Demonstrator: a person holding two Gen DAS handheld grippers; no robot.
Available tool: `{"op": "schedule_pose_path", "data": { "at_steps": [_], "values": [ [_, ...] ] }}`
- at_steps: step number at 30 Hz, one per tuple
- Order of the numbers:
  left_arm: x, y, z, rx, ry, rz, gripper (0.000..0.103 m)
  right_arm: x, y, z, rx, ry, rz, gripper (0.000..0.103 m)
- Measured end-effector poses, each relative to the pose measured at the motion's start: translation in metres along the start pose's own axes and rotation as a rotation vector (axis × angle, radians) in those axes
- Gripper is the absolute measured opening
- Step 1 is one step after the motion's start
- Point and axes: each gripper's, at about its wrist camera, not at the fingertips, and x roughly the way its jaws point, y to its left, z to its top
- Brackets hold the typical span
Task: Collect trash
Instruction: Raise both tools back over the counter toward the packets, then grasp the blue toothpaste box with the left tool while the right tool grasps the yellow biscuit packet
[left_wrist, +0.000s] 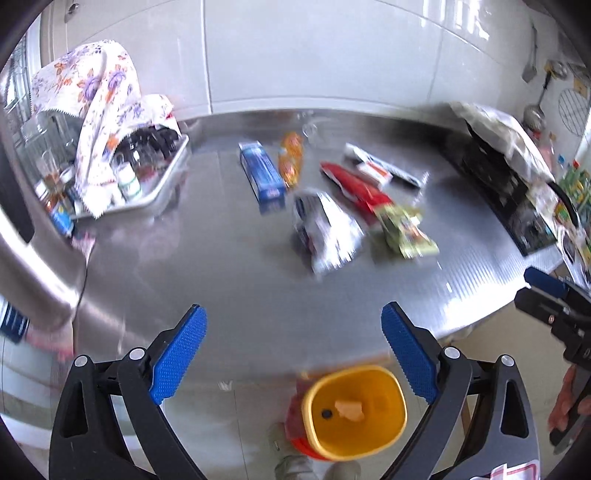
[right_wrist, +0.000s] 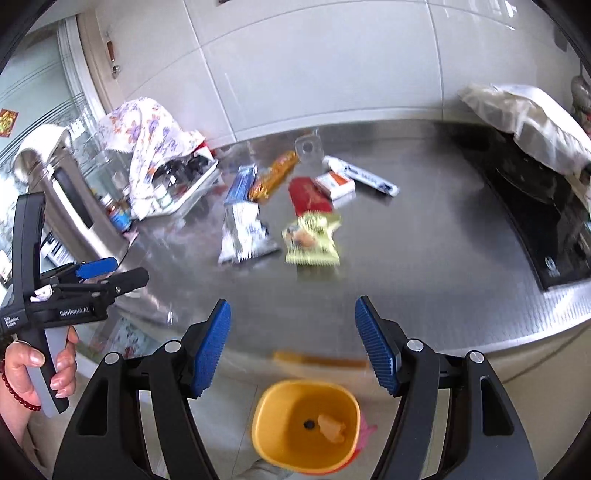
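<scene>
Red packet (right_wrist: 309, 195) lengthwise toward wall

A home kitchen is indicated by a steel counter (right_wrist: 424, 280), tiled wall (right_wrist: 314, 66), black hob (right_wrist: 546, 221) and hung utensils (left_wrist: 532, 59).

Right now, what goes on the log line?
left gripper: open, empty | right gripper: open, empty | bin: below | wrappers: on counter

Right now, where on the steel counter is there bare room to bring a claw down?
Bare steel counter runs along the near edge, and between the green snack packet and the black hob. It is crowded mid-counter, from the blue box to the white tube.
</scene>
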Motion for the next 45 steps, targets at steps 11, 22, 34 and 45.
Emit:
{"op": "schedule_pose_path", "data": {
  "at_steps": [11,22,34,45],
  "values": [
    [0.097,0.054,0.085,-0.043,0.056,-0.047,0.095,0.088,0.000,0.051,0.103,0.007,-0.117,0.070],
    [0.197,0.075,0.154,-0.077,0.118,-0.070,0.094,0.143,-0.012,0.061,0.195,0.060,-0.215,0.070],
    [0.235,0.071,0.158,-0.096,0.142,-0.032,0.093,0.157,-0.014,0.065,0.213,0.074,-0.246,0.070],
    [0.233,0.088,0.149,-0.169,0.145,0.014,0.092,0.159,-0.012,0.066,0.208,0.073,-0.238,0.070]
  ]
}}
